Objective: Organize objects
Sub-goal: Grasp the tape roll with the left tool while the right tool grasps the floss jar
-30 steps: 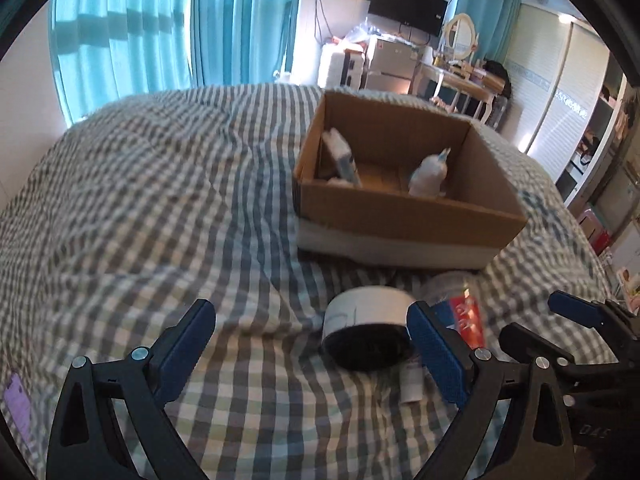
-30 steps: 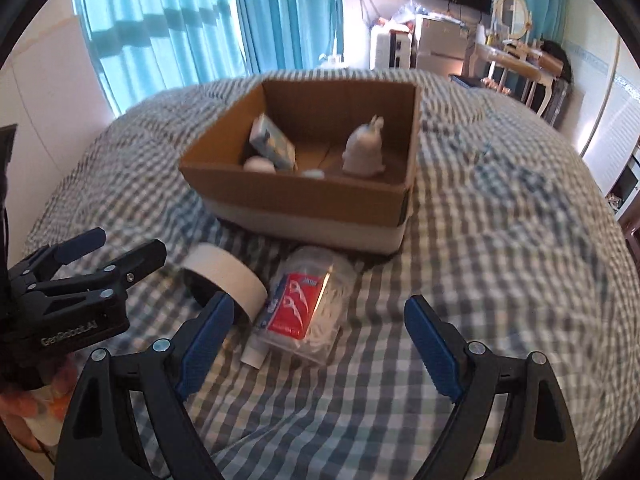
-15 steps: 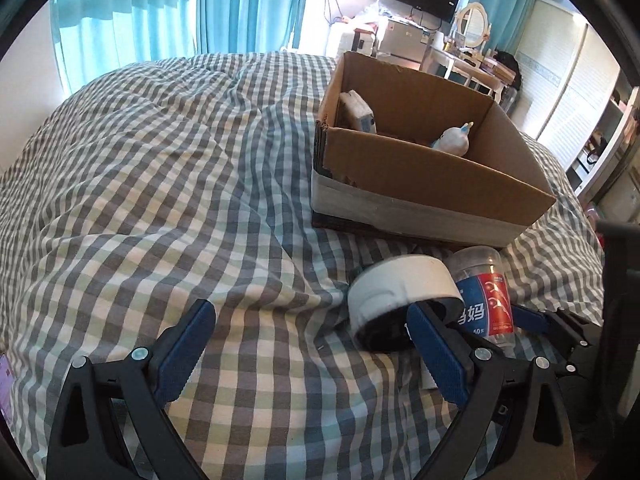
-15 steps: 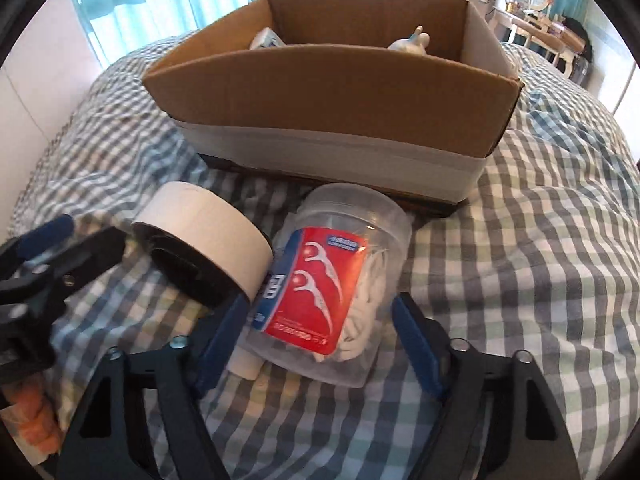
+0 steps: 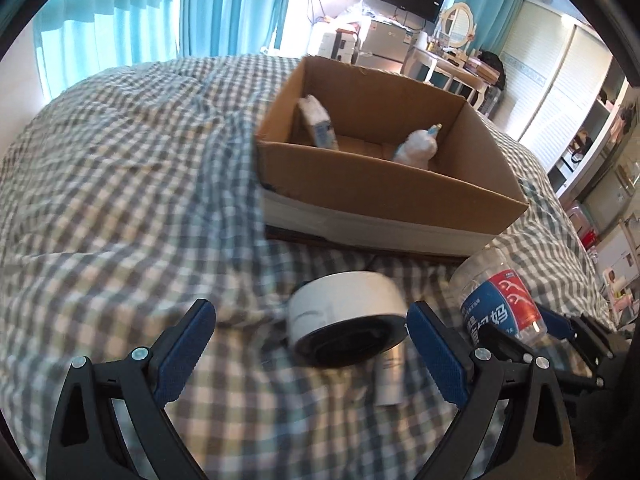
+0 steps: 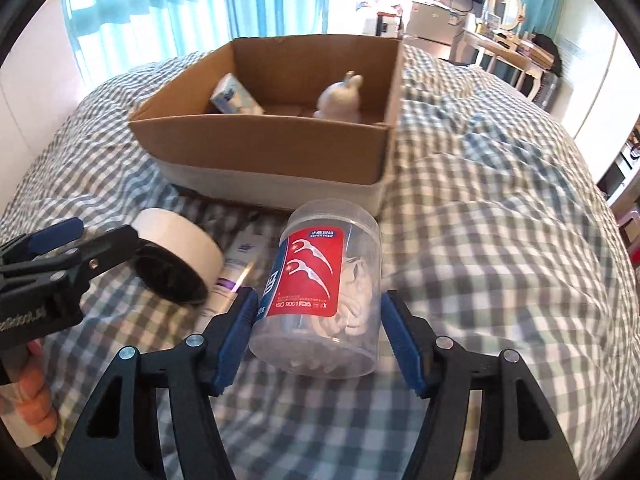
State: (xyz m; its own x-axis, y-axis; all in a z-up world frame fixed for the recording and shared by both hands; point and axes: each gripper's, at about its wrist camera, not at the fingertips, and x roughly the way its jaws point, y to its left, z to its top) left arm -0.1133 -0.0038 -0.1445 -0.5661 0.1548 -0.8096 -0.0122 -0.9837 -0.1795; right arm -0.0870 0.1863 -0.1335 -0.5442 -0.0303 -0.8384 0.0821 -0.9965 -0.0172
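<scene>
Clear plastic floss-pick jar (image 6: 324, 292) now sits pinched in the right gripper (image 6: 320, 340), whose jaws have just been closing, ready for the cardboard box (image 6: 264, 160); the left gripper (image 5: 312, 350) hangs spread by the tape roll (image 5: 346, 316).

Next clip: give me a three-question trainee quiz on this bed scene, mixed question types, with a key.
1. True or false: the cardboard box is empty.
2. Which item sits between the right gripper's pads? A) tape roll B) floss pick jar C) tube
3. Fill in: the left gripper's jaws are ___.

Key: 1 false, it holds a small carton and a white bottle; 2 B; 3 open.
</scene>
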